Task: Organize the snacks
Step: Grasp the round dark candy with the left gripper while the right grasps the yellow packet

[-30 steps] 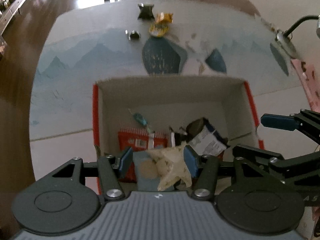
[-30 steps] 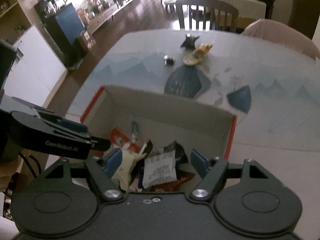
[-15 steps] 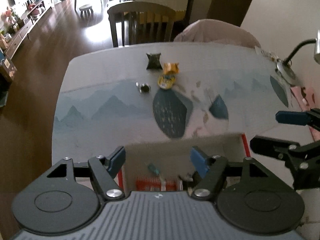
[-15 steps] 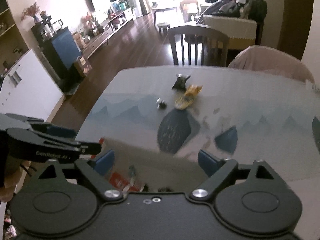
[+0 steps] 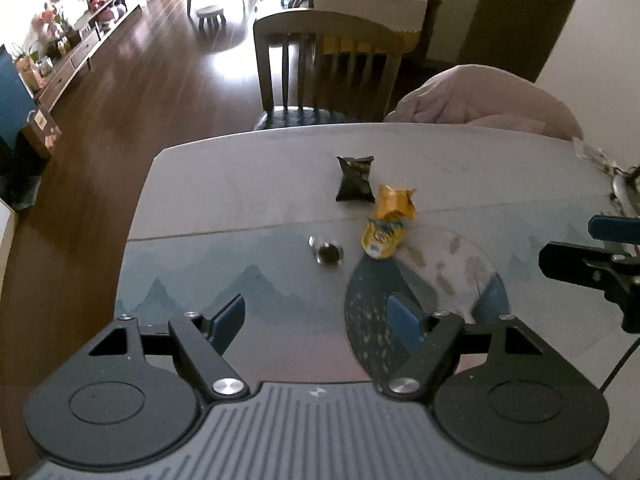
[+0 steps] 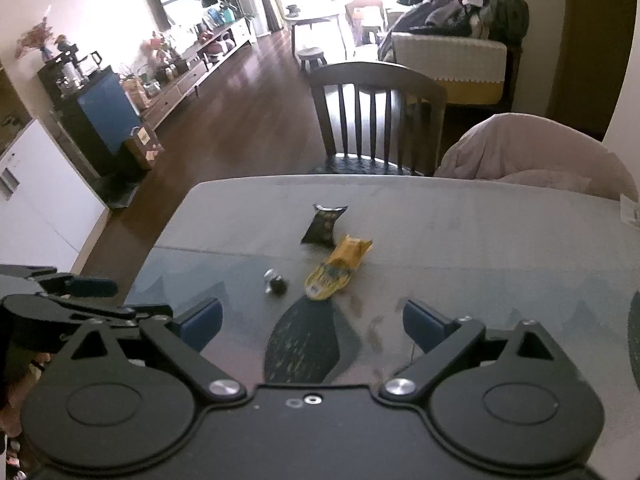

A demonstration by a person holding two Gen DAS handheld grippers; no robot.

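Left gripper [image 5: 316, 318] jaws standing apart, having just been opening, nothing between blue pads, hovering over table [image 5: 224, 200]. Right gripper [image 6: 312, 320] jaws spreading wider, also just opening, gripping nothing. Yellow packet [image 5: 387, 220] lying crumpled mid-table. Dark packet [image 5: 355, 179] lying just behind yellow packet, nearly touching. Small dark candy [image 5: 328, 251] sitting just left of yellow packet, apart. Chair [image 5: 328, 68] standing beyond table.

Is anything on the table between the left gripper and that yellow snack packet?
Nothing visible: only bare table mat lies between the open, empty left gripper and the yellow packet. The small dark candy sits left of that line.
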